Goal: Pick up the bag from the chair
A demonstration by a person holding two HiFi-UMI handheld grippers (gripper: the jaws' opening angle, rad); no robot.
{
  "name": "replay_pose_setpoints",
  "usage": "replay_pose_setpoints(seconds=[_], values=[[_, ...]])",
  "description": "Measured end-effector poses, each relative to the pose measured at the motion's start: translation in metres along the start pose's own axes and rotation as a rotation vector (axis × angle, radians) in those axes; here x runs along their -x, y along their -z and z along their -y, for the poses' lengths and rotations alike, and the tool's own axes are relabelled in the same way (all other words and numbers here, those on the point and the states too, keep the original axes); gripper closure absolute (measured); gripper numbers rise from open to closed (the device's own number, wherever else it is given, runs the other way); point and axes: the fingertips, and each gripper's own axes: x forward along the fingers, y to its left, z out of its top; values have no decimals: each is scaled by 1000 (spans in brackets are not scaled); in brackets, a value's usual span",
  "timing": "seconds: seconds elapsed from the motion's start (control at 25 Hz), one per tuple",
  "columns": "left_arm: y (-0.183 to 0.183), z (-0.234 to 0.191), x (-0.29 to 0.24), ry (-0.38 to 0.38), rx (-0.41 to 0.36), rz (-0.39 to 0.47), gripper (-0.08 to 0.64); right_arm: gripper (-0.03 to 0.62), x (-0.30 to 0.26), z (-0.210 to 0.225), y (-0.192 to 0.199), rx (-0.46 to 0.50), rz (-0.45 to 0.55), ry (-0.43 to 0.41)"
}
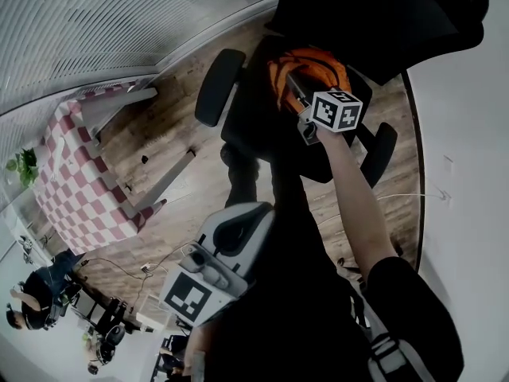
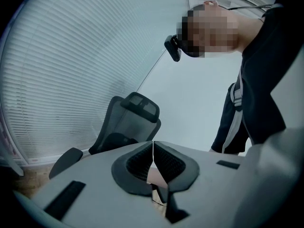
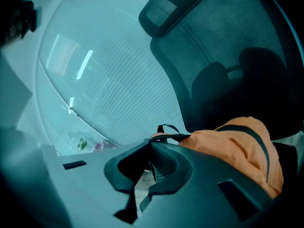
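Observation:
An orange bag [image 1: 306, 68] with black straps lies on the seat of a black office chair [image 1: 258, 130]. My right gripper [image 1: 296, 99] reaches down to the bag's near side. In the right gripper view its jaws [image 3: 152, 146] are closed, with the bag's black strap [image 3: 167, 136] caught at their tips and the orange fabric [image 3: 237, 148] just to the right. The mesh backrest [image 3: 228, 56] rises behind. My left gripper [image 1: 237, 223] is held low, away from the chair. Its jaws [image 2: 153, 150] are pressed together with nothing between them, pointing at the chair back [image 2: 128, 120].
A table with a red-and-white checked cloth [image 1: 75, 181] stands left of the chair. The chair's armrests [image 1: 219, 86] [image 1: 379, 153] flank the seat. A white surface [image 1: 461, 173] runs along the right. A person [image 1: 40, 293] sits far lower left. Window blinds [image 2: 71, 70] line the wall.

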Motion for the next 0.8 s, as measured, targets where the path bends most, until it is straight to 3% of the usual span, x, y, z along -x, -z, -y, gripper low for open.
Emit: replay_pose_setpoints(seconds=[0.52,0.8], values=[[6,58,34,153,-93,43,526,566,120,-45,-31,-136,244,-52],[17,70,85,218,-143,51,526,568,171,-119,-36,-74,335,-135]])
